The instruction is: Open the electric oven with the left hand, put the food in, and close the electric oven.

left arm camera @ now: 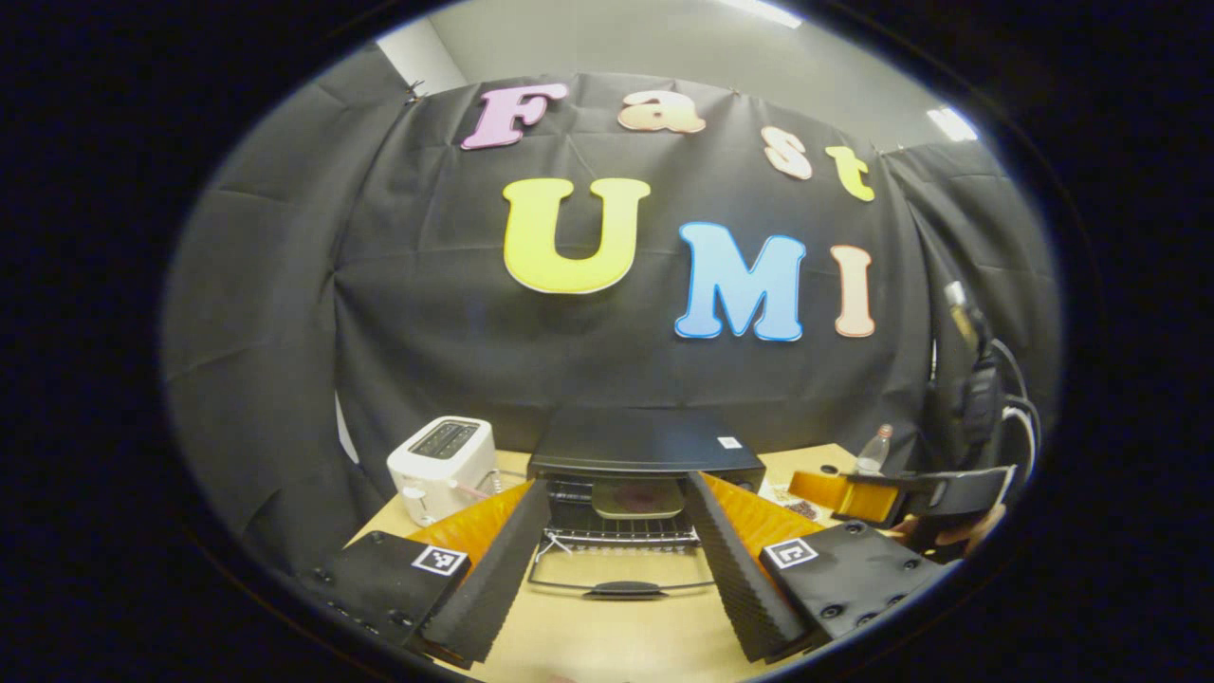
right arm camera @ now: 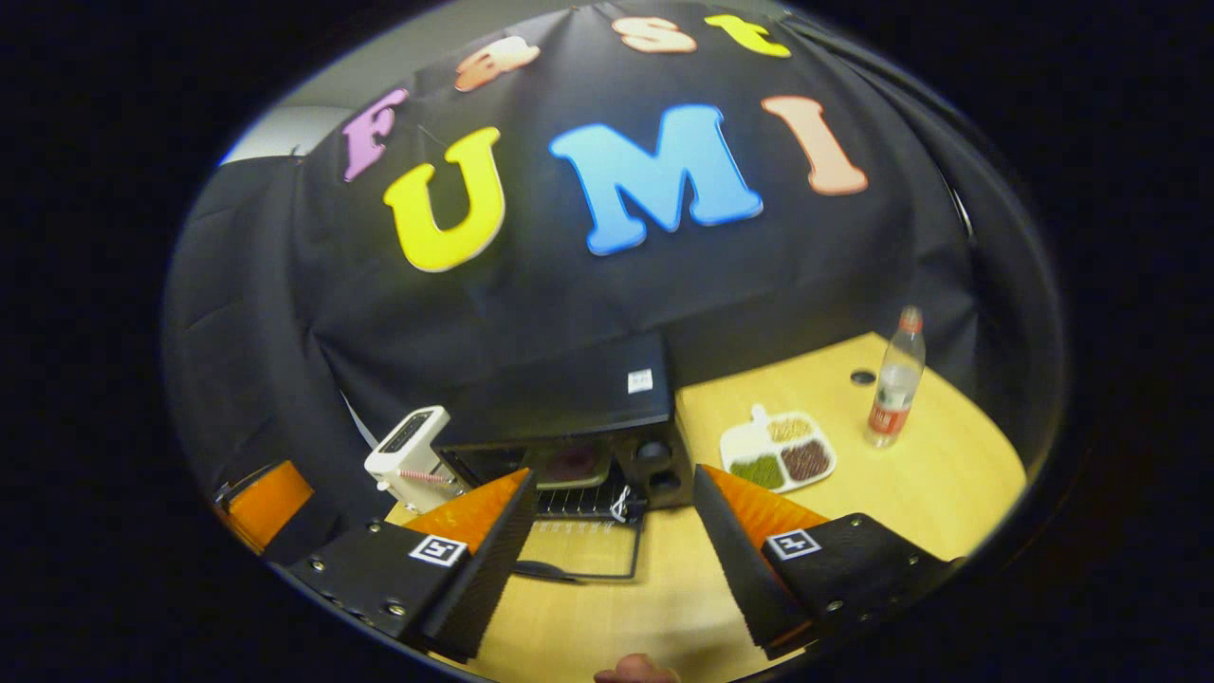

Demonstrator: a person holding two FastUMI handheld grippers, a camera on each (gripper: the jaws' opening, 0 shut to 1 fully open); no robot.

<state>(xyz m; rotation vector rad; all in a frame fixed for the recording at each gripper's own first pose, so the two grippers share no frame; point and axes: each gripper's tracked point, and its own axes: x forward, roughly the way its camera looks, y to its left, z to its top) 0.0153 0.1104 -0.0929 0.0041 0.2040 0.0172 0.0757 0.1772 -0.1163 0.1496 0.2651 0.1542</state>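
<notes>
Electric oven (left arm camera: 645,446) black, door down.

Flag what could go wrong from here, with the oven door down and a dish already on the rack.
1. The open oven door lies flat across the table between the left gripper fingers; lifting it by the handle with open jaws could let it slip and slam.
2. The dish on the rack may sit too far forward and block closing.
3. The toaster stands close beside the oven; a wide swing could knock it.
</notes>
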